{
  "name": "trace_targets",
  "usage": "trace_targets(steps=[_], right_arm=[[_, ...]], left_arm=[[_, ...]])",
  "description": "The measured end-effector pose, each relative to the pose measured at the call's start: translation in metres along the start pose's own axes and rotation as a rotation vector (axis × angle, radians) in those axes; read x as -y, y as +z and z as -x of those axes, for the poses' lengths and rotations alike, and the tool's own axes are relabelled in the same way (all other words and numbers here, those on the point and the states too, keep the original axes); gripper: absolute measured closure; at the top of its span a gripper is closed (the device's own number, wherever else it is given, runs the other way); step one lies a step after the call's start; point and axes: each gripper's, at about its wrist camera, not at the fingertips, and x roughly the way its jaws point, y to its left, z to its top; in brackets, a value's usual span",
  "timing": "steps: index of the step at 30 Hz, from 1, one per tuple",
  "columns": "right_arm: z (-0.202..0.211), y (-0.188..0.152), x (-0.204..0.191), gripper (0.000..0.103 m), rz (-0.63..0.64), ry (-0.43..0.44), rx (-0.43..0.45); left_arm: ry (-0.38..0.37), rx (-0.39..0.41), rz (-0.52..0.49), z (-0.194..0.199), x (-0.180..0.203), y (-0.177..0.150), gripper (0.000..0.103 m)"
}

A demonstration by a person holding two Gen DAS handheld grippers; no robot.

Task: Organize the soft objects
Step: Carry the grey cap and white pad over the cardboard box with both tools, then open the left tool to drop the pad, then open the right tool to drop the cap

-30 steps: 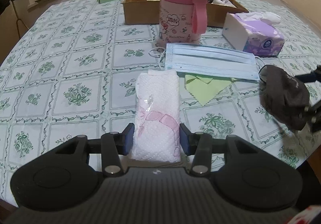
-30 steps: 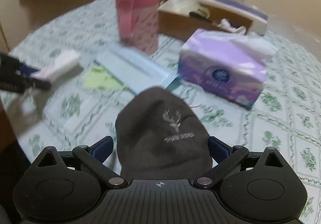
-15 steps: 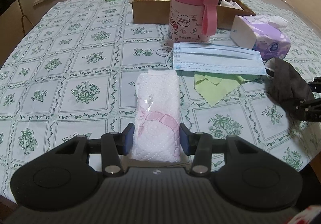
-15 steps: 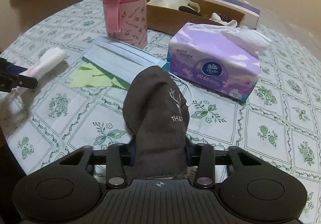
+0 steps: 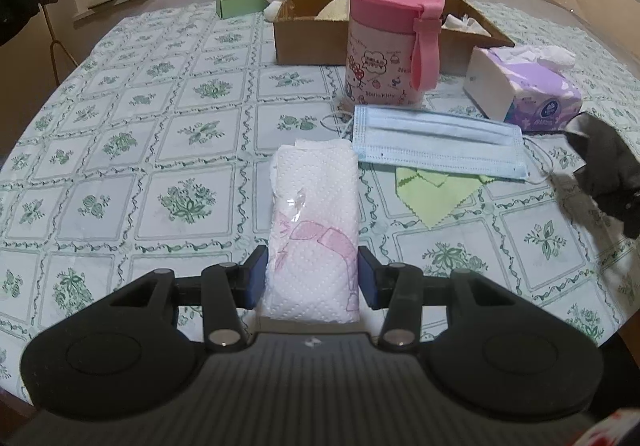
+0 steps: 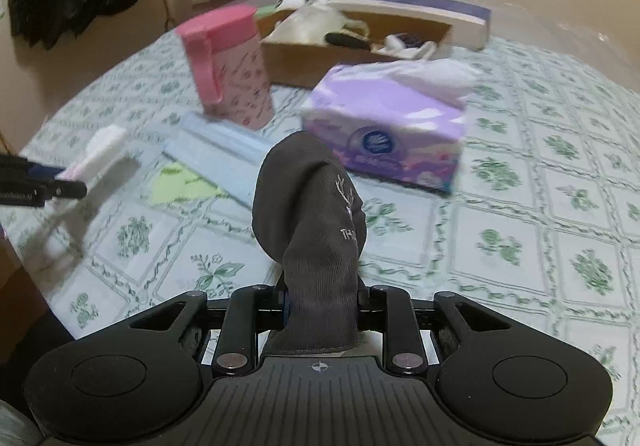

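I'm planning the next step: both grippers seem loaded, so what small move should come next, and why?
Probably carry the sock toward the cardboard box. The right gripper is closing on the sock, pads already pinching it, and the box behind the tissue pack already holds soft items. The left gripper has the napkin pack.

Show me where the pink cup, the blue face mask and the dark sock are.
pink cup (image 5: 390,50), left wrist view, on its printed side.
blue face mask (image 5: 438,142), left wrist view, on its pleated middle.
dark sock (image 6: 316,222), right wrist view, on its bulging middle.
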Motion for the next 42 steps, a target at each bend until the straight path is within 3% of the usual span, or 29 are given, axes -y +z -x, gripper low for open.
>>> trace_targets(steps=[11, 20, 26, 31, 36, 42], right_arm=[[0.029, 0.042, 0.022, 0.077, -0.123, 0.066, 0.081], [0.012, 0.112, 0.023, 0.077, -0.102, 0.101, 0.15], [-0.02, 0.178, 0.033, 0.077, -0.084, 0.102, 0.185], [-0.065, 0.228, 0.048, 0.077, -0.08, 0.094, 0.149], [-0.109, 0.257, 0.062, 0.077, -0.078, 0.064, 0.094], [-0.152, 0.278, 0.074, 0.077, -0.045, 0.017, 0.033]], left_arm=[[0.033, 0.077, -0.031, 0.007, -0.021, 0.035, 0.06], [0.057, 0.154, -0.103, -0.011, -0.048, 0.097, 0.06], [0.016, 0.197, -0.167, -0.037, -0.055, 0.16, 0.059], [-0.04, 0.187, -0.197, -0.075, -0.051, 0.219, 0.059], [-0.064, 0.167, -0.211, -0.118, -0.038, 0.263, 0.059], [-0.088, 0.082, -0.168, -0.174, -0.025, 0.295, 0.059]])
